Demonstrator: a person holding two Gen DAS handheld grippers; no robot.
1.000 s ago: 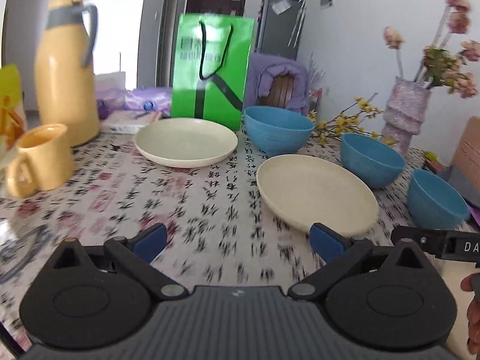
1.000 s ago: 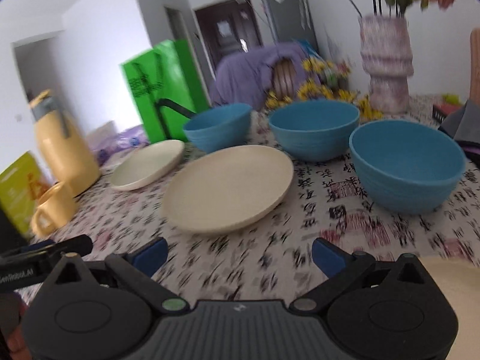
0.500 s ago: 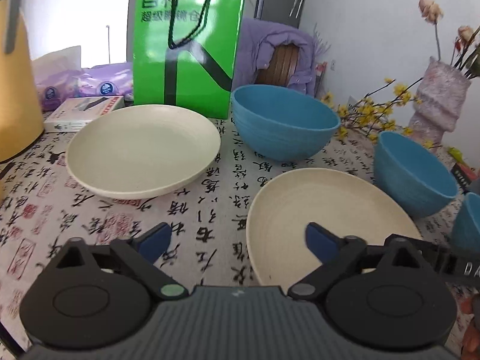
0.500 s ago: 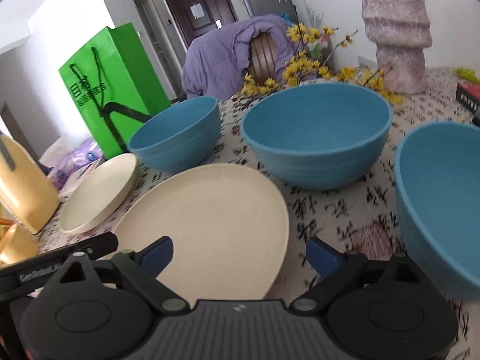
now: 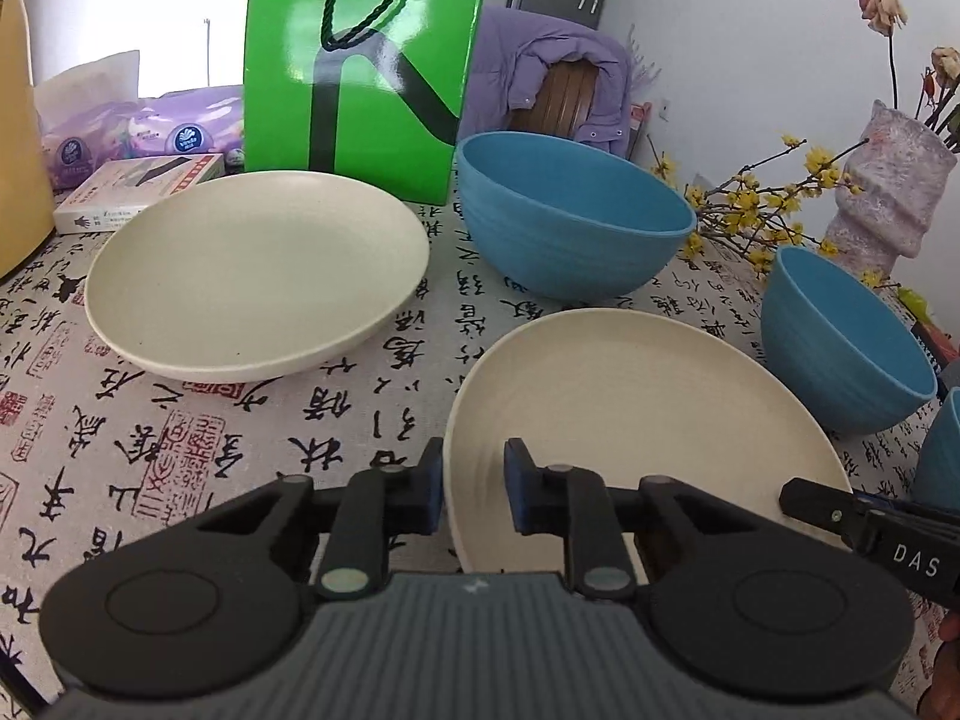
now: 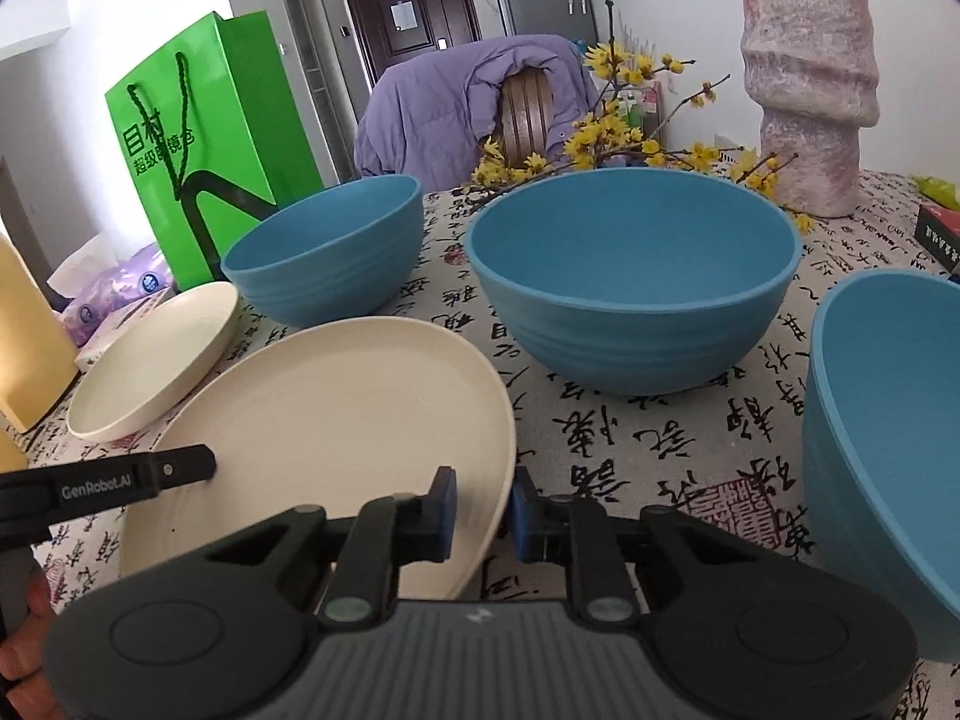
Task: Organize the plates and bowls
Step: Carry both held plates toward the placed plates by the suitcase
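Note:
A cream plate (image 5: 636,414) lies near me on the table; it also shows in the right wrist view (image 6: 336,420). My left gripper (image 5: 474,495) is closed over its left rim. My right gripper (image 6: 483,513) is closed over its right rim. A second cream plate (image 5: 252,270) lies farther left, also seen in the right wrist view (image 6: 156,360). Three blue bowls stand upright: one at the back (image 5: 570,228) (image 6: 330,252), one in the middle (image 6: 630,276) (image 5: 840,336), one at the right (image 6: 888,450).
A green paper bag (image 5: 360,60) stands behind the far plate. A yellow jug (image 6: 24,336) is at the left. A pink vase (image 6: 810,78) with yellow flower twigs (image 6: 630,144) stands at the back right. A small box (image 5: 138,192) and tissue packs (image 5: 138,138) lie behind.
Both grippers moved forward to the near plate and their jaws narrowed from wide open onto its opposite rims.

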